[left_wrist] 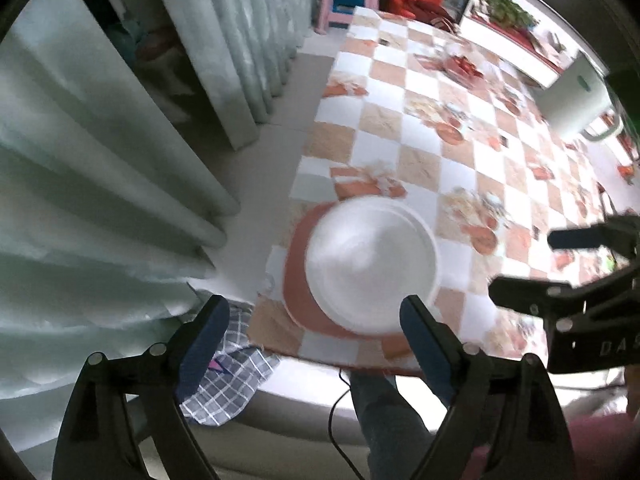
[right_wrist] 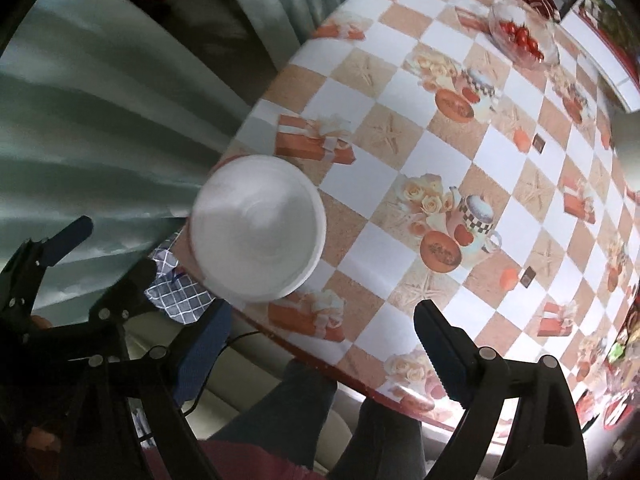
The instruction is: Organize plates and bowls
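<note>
Two grippers, both spread wide and holding nothing. From the left wrist, the left gripper (left_wrist: 312, 320) hangs over a white bowl (left_wrist: 370, 264) sitting on a reddish plate (left_wrist: 298, 276) near the counter (left_wrist: 460, 128) edge. Right wrist: right gripper (right_wrist: 320, 324) above that bowl (right_wrist: 258, 228); a clear dish of tomatoes (right_wrist: 524, 38) sits farther back.

Home dining room, checked tablecloth (left_wrist: 460, 128), curtains (left_wrist: 100, 184)

One white bowl (left_wrist: 370, 266); two grippers – left (left_wrist: 312, 332), right (right_wrist: 324, 336)
</note>
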Tool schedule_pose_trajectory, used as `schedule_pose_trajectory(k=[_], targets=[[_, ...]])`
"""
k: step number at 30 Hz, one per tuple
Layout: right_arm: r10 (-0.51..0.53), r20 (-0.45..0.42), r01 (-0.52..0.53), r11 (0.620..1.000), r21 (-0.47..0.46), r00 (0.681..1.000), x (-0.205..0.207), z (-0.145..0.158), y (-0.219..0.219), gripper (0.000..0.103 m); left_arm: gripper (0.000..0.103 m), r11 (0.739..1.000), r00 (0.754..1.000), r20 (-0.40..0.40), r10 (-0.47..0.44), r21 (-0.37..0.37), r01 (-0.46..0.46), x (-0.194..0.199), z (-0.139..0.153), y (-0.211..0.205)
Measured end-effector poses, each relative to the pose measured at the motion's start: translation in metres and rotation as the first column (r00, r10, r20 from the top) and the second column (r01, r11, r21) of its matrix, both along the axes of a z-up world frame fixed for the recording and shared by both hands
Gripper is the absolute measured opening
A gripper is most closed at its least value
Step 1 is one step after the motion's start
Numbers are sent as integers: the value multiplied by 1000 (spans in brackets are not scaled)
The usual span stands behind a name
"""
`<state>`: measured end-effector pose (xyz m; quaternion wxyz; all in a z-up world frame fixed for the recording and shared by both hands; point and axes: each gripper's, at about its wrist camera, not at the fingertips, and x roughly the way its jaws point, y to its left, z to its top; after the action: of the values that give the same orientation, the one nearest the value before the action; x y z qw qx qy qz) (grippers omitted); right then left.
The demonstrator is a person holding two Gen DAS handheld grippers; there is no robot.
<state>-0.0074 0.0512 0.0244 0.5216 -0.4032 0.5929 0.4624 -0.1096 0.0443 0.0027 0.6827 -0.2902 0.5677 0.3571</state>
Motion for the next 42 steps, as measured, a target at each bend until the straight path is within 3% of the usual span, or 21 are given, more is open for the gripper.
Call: schedule_pose_trajectory(k=[1,10,42], targets=[[8,5,-8,1000,-6,1000,-1,0,2,103,89,1000,1000,0,-8,-5,8,-1,3,-3],[23,57,-26,999,44,998,-6,34,-7,103,89,1000,999,-49,-13,-24,12,2,16,-31],[56,53,-58,998,28,997,-15,37,-9,103,90,1000,997,-77,-1,15,2,5,26,-39]])
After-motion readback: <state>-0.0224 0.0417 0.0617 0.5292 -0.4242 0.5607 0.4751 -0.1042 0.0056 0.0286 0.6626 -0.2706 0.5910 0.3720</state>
